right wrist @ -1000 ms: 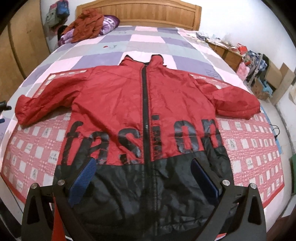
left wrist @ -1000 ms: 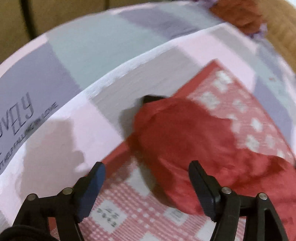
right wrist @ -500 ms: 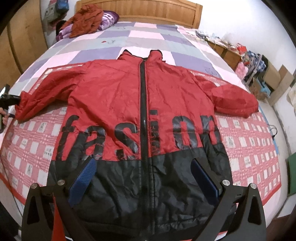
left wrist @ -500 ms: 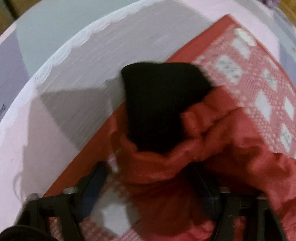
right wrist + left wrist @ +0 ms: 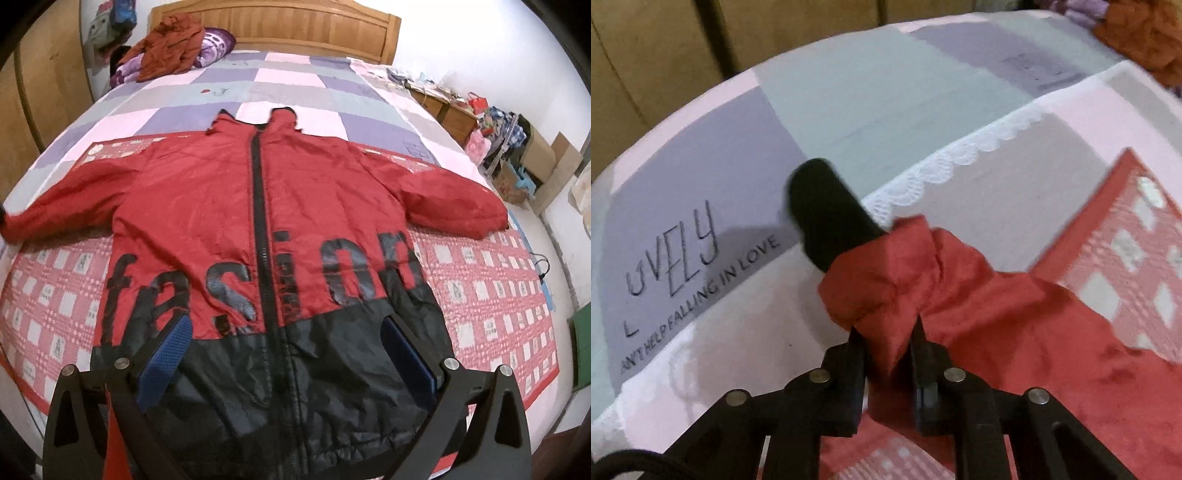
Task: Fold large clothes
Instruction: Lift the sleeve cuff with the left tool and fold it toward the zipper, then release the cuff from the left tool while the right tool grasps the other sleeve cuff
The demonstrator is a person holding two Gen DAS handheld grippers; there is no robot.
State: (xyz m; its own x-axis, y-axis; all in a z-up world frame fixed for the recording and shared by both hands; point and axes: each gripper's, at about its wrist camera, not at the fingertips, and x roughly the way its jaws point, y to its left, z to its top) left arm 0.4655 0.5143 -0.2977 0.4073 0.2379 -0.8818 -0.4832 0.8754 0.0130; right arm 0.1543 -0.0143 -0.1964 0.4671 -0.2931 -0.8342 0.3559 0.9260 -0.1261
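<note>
Red-and-black jacket (image 5: 266, 229) lies flat, zipped, on a red checked blanket (image 5: 491, 295) over a pastel patchwork bedspread (image 5: 295, 79). Wooden headboard (image 5: 280, 27) at far end, clothes pile (image 5: 166, 48) by it, clutter (image 5: 495, 136) along the white wall. Left hand-held gripper (image 5: 888, 345) closing, pinching the red sleeve (image 5: 923, 280) near its black cuff (image 5: 827, 210). Right hand-held gripper (image 5: 284, 350) spread wide over the hem, holding nothing.
</note>
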